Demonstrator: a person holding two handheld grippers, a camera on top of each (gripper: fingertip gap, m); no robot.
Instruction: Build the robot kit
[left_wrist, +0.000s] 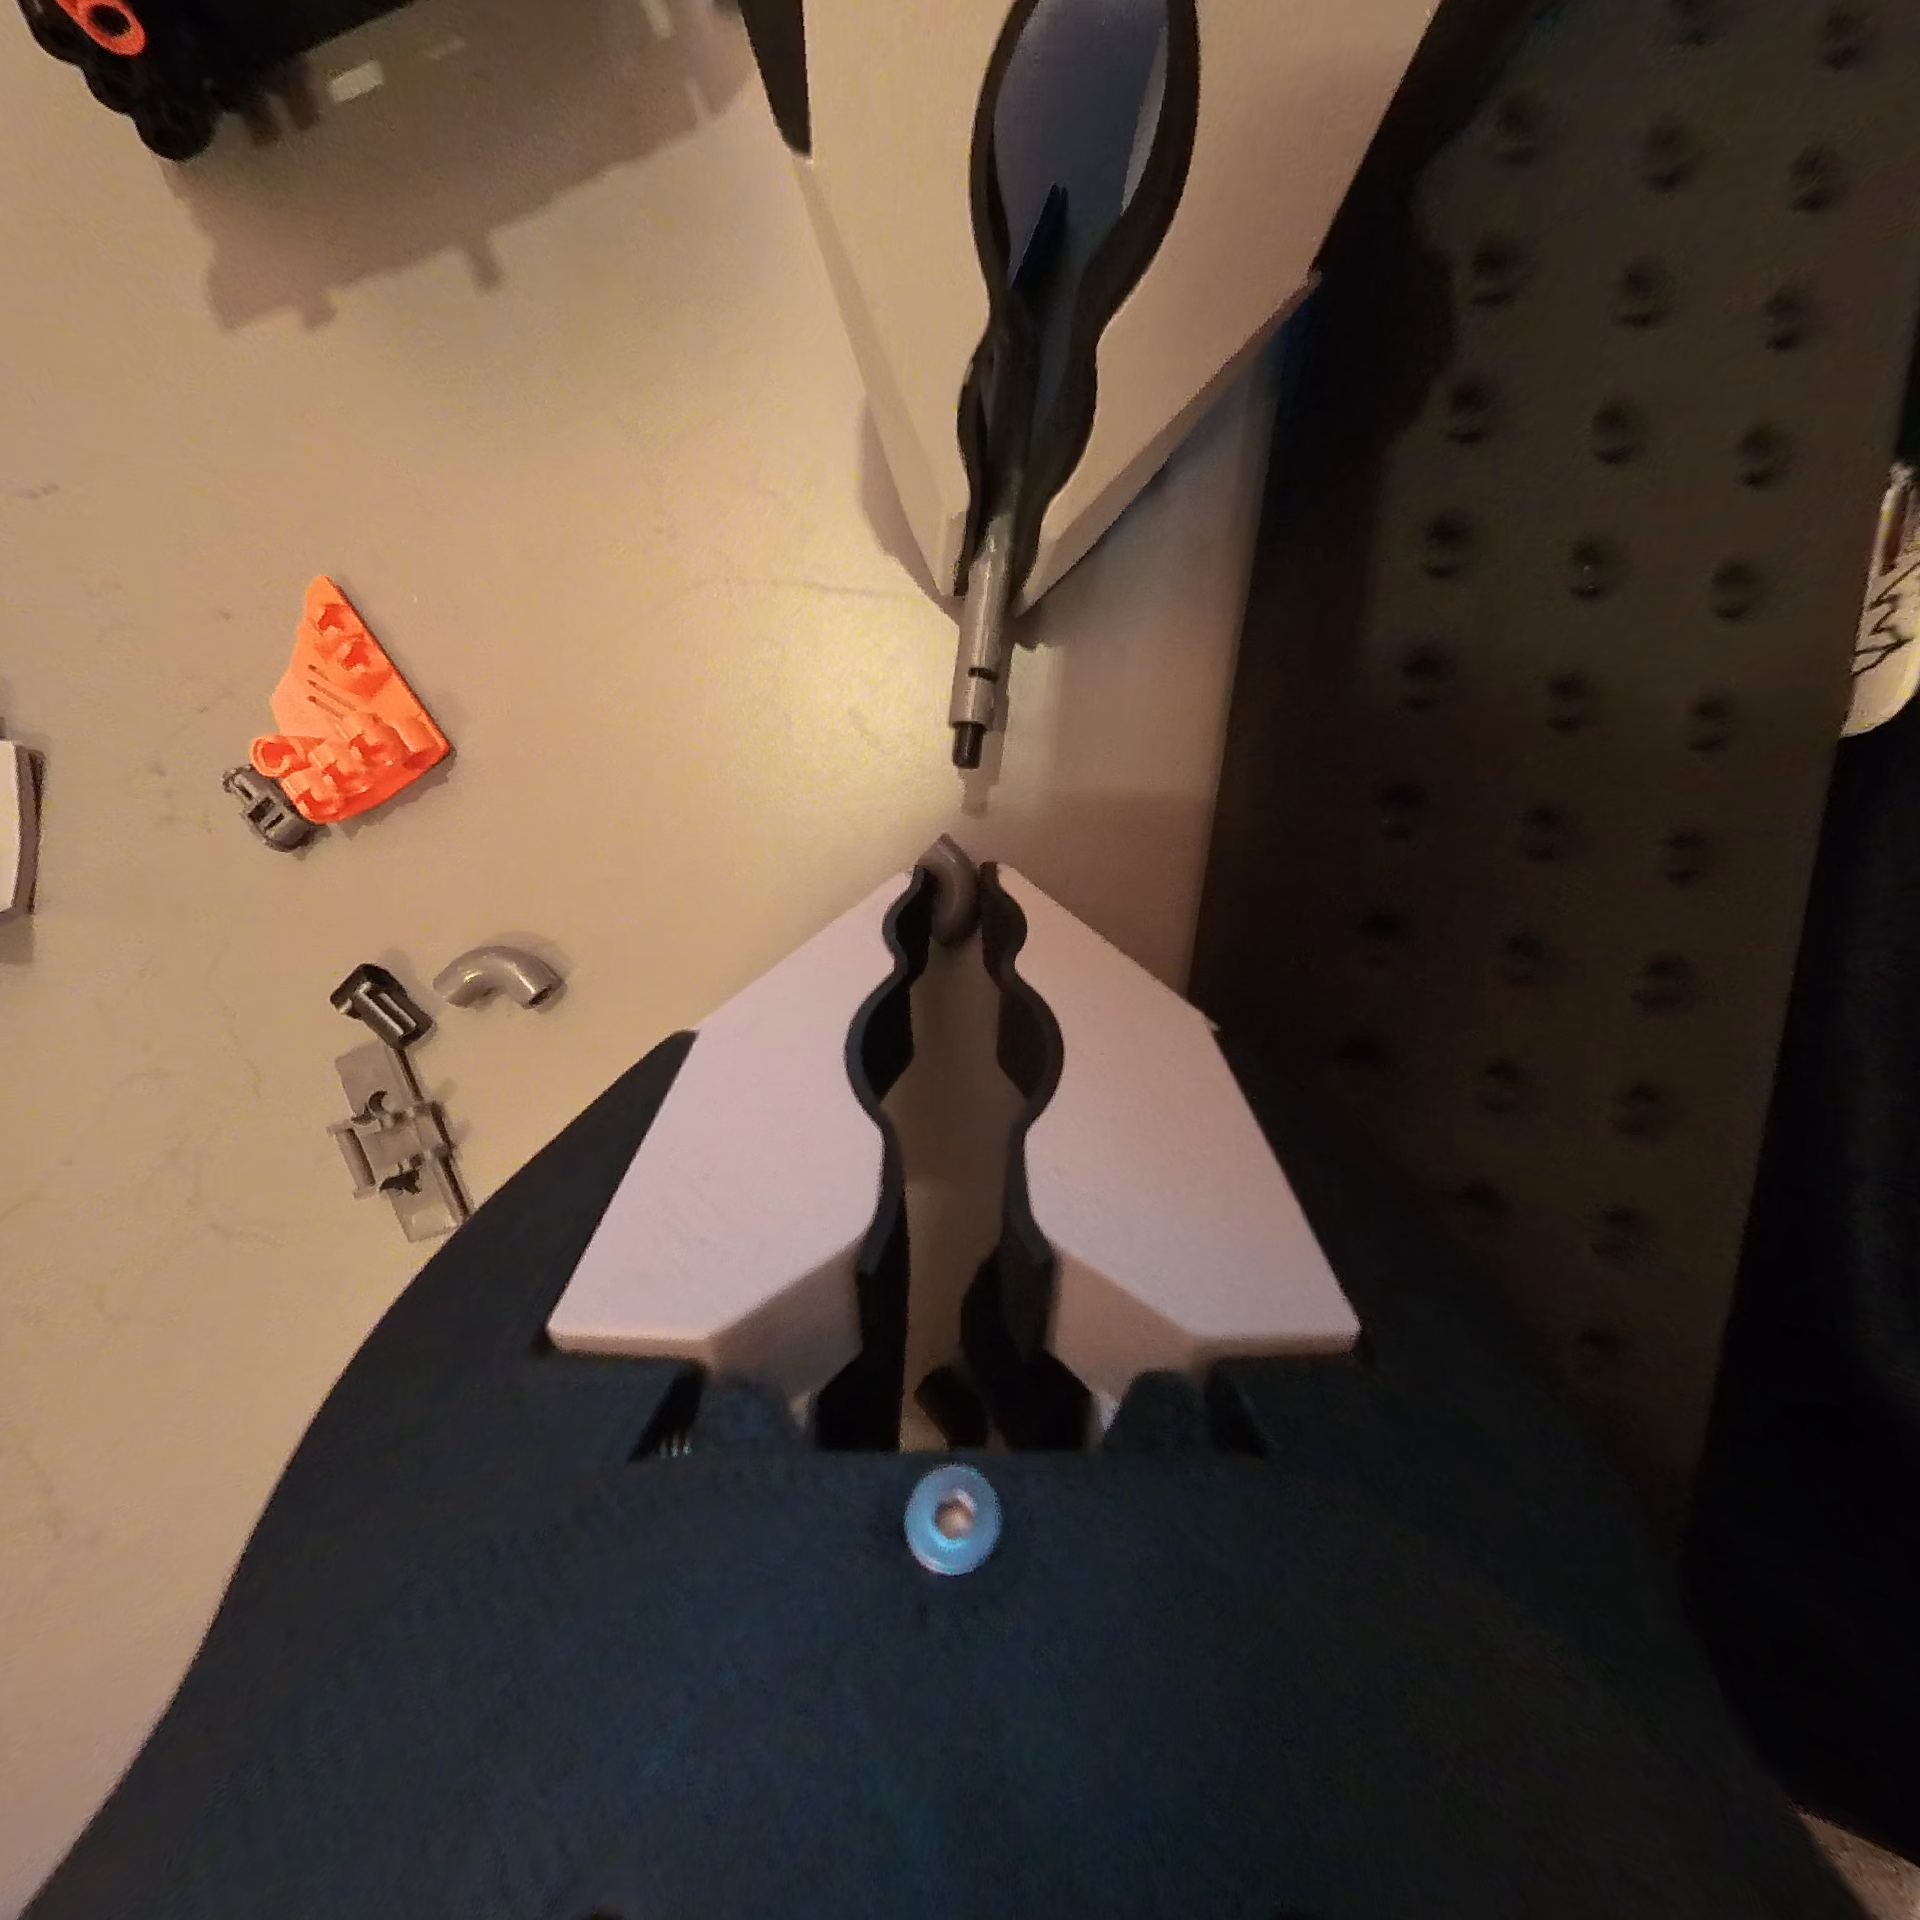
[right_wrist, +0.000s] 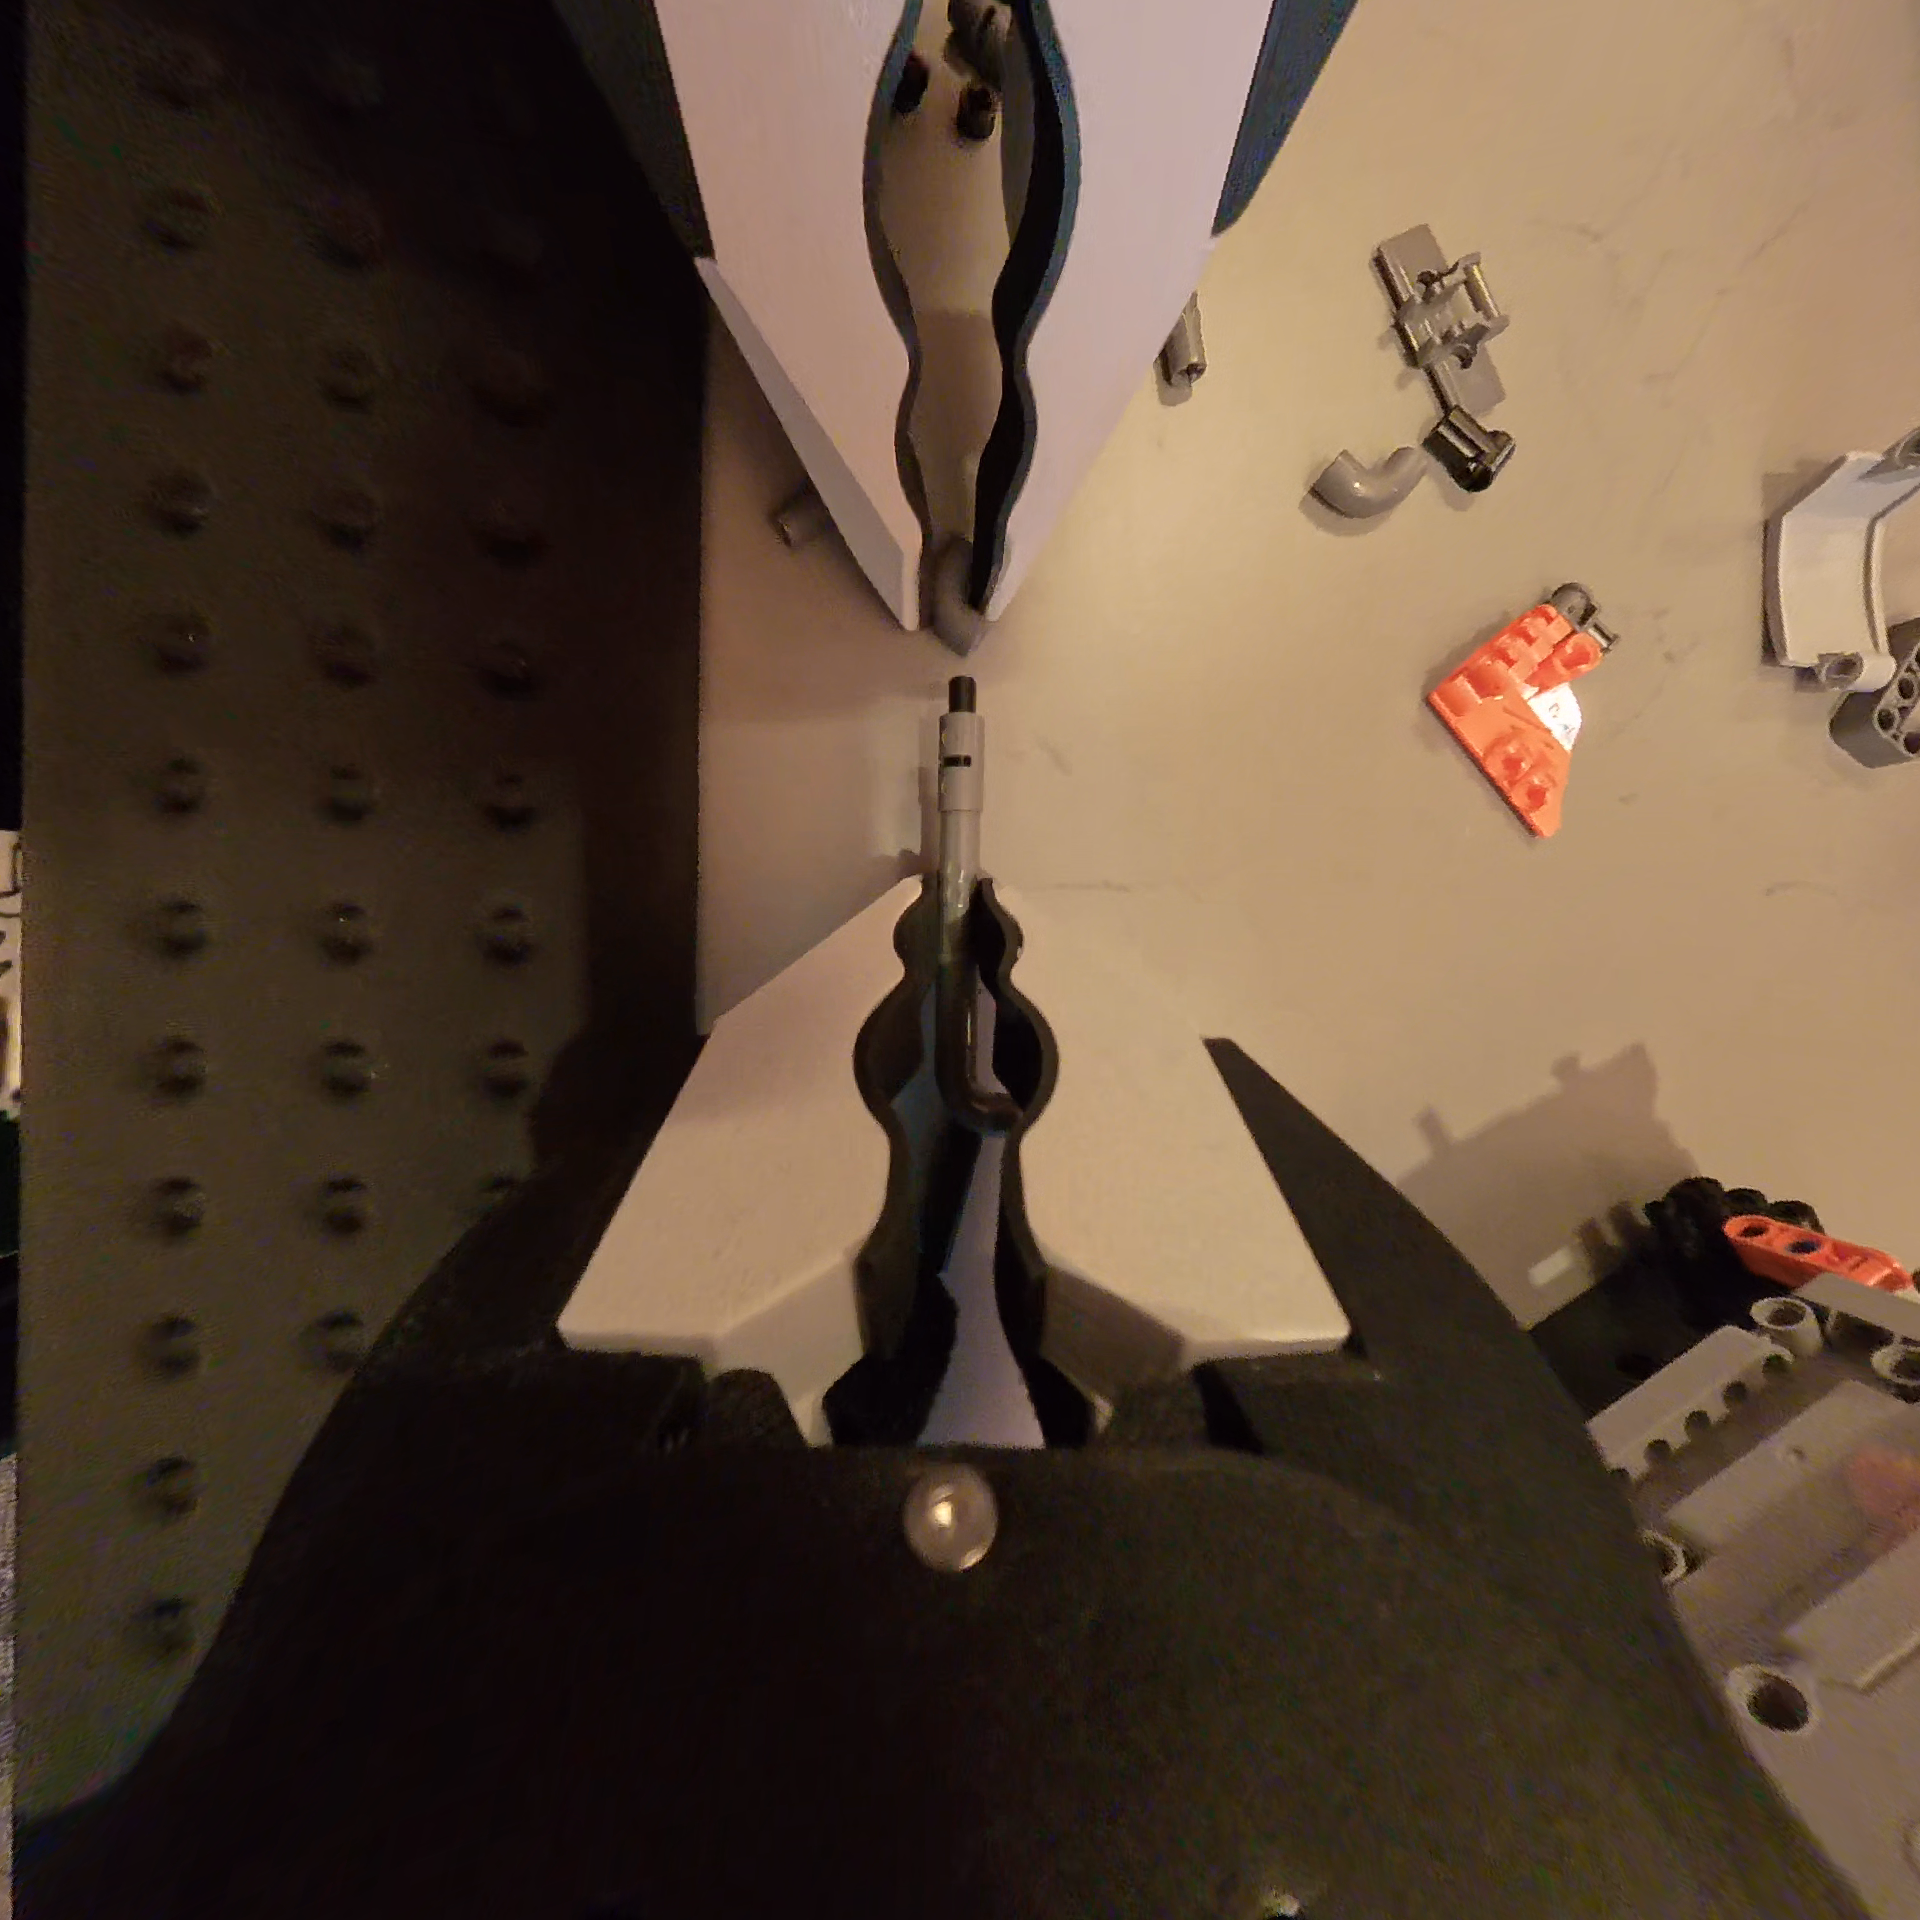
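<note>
Here the two grippers face each other tip to tip over a beige table (left_wrist: 582, 499), close alongside a black studded board (left_wrist: 1558, 727). The left gripper (left_wrist: 948, 894) has its fingers narrowed on a small grey elbow piece (left_wrist: 951, 883), pinched right at the tips; only its rounded end shows. The right gripper (right_wrist: 961, 904) is clamped on a thin grey rod (right_wrist: 958, 774), which runs lengthwise between the fingers and sticks out well past the tips, ending in a short black stub. The rod's long axis lies on the line joining the two grippers and points straight at the elbow; stub and elbow are near but apart, with a small gap of table showing between them. Neither gripper is clearly nearer the gap. Off to the side, well apart from both: an orange wedge plate (left_wrist: 348, 717), a loose grey elbow (left_wrist: 504, 977), a black clip (left_wrist: 379, 1003), a grey bracket assembly (left_wrist: 400, 1143), a white curved panel (right_wrist: 1839, 561), and a larger grey-and-black build (right_wrist: 1766, 1455) at the frame edge.
</note>
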